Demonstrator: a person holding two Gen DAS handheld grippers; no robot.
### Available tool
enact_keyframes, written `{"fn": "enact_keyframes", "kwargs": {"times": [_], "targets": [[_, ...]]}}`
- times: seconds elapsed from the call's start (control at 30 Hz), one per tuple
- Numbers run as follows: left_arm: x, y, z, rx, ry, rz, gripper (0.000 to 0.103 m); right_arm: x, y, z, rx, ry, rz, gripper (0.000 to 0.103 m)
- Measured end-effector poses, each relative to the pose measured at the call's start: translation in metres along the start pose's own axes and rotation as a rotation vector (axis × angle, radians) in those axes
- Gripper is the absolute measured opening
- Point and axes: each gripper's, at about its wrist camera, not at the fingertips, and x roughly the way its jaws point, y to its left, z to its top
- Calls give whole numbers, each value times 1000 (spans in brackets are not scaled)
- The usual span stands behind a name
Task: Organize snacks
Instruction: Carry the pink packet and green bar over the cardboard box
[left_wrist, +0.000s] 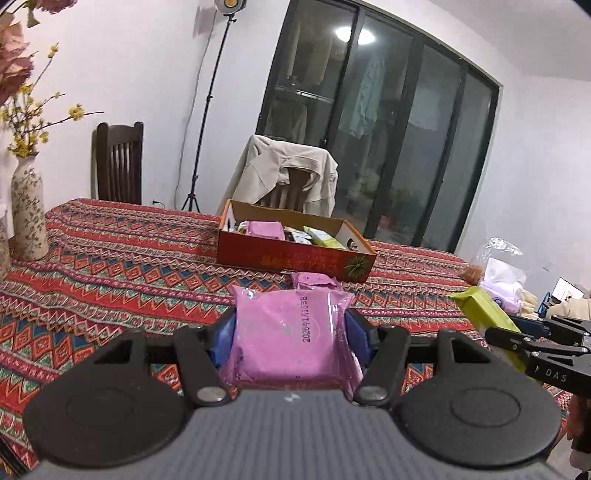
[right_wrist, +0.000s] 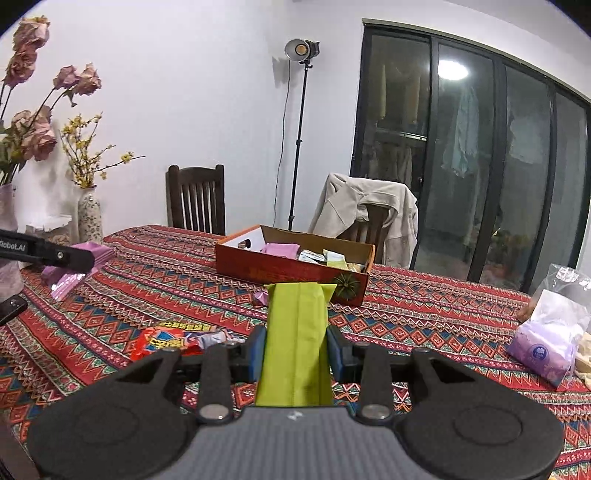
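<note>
Right up against your left camera is the pink snack packet (left_wrist: 291, 332), pinched between the blue pads of your left gripper (left_wrist: 291, 325). The jaws stand about half apart and are clamped on its two sides, printed date facing up, with the packet sticking out past the fingertips and held clear of the tablecloth (left_wrist: 110, 266).

Your right gripper (right_wrist: 295, 347) has its jaws much closer together, clamped on a long yellow-green snack packet (right_wrist: 297, 332). That one runs lengthwise between the pads, its far end poking forward toward the box.

Now the container: an open red cardboard box (left_wrist: 295, 258) sits on the tablecloth toward the far edge of the tabletop, ahead of both grippers. Inside you've already got a pink packet (left_wrist: 264, 229) at the left end, then a yellow-green packet (left_wrist: 325, 236), plus a few pale wrapped ones I can't make out.

Loose stuff on the tabletop: another pink packet (left_wrist: 314, 280) lies just in front of the box's near wall, straight past your left fingertips. A red snack wrapper (right_wrist: 177, 339) lies near the near edge, left of your right gripper. A clear plastic bag with purple-white contents (right_wrist: 550, 332) sits at the right edge. Two vases of flowers (right_wrist: 88, 214) stand at the far left corner.
</note>
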Motion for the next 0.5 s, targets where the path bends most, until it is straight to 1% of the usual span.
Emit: {"fn": "enact_keyframes", "kwargs": {"times": [0.1,0.17,0.2,0.27,0.37,0.43,0.5], "targets": [[15,-1,13,10,18,-30,62,3,-1,5,-3,0,13,34],[28,-3,27,12,37,-67,62,9,-3,12,-5,0,23,34],[37,-3,36,8,46,-89,62,13,-4,16,-8,1,27,34],[55,-6,54,16,56,-99,62,23,-9,27,-14,-4,38,34],[87,-10,83,38,54,-102,63,43,-20,51,-15,-26,58,34],[111,-8,105,25,62,-119,62,61,-31,71,-13,-42,76,34],[145,-6,130,12,76,-122,62,85,-42,93,-5,-56,94,34]]}}
